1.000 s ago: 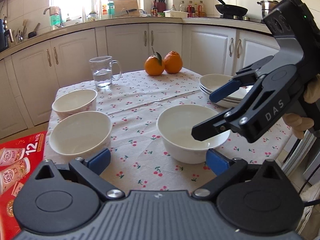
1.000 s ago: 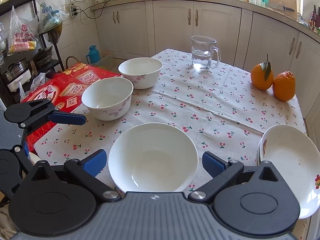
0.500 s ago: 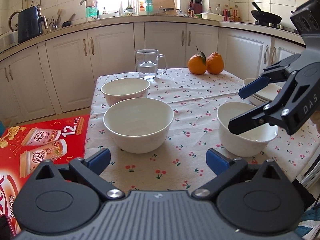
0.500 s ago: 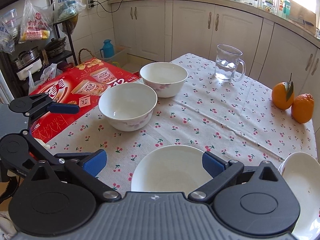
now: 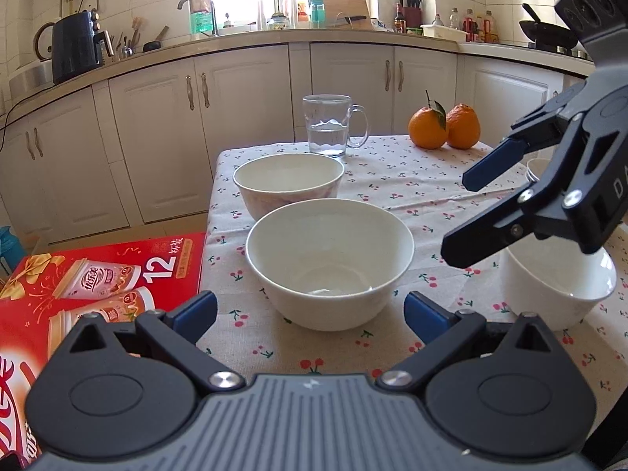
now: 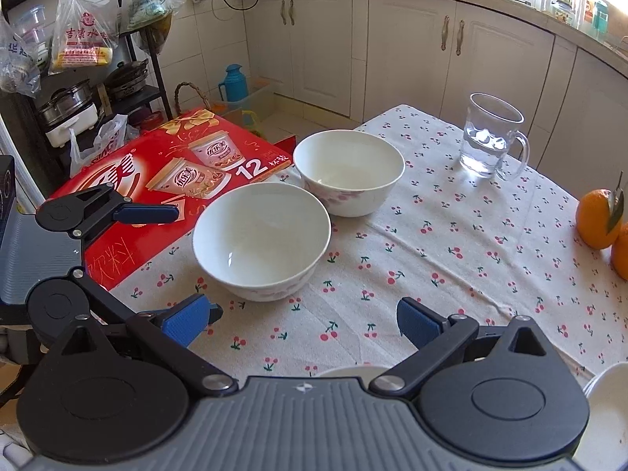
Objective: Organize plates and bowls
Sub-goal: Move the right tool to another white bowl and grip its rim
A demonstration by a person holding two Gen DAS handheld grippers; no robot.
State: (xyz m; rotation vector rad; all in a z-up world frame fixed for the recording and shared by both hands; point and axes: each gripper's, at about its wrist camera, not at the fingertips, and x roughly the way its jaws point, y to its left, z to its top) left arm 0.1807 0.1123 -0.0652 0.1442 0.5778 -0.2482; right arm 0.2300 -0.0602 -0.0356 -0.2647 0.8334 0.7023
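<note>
Both grippers have their blue-padded fingers spread wide, nothing between them. Left gripper (image 5: 310, 308) sits low at the table's near edge, facing the nearest white bowl (image 5: 329, 263), which stands upright and empty on the cherry-print tablecloth (image 5: 392, 184); pads flank it without touching. Second white bowl (image 5: 288, 180) stands just behind the first, close but apart in the right wrist view. Third white bowl (image 5: 557, 286) is on the right, with the right gripper (image 5: 471, 212) poised above its rim, clear of it. Stacked plates (image 6: 606, 400) lie at the table's right edge, mostly cropped. Glass mug of water (image 5: 333, 125) and two oranges (image 5: 443, 125) stand at the far side. Red drinks carton (image 5: 98, 274) lies left of the table.
</note>
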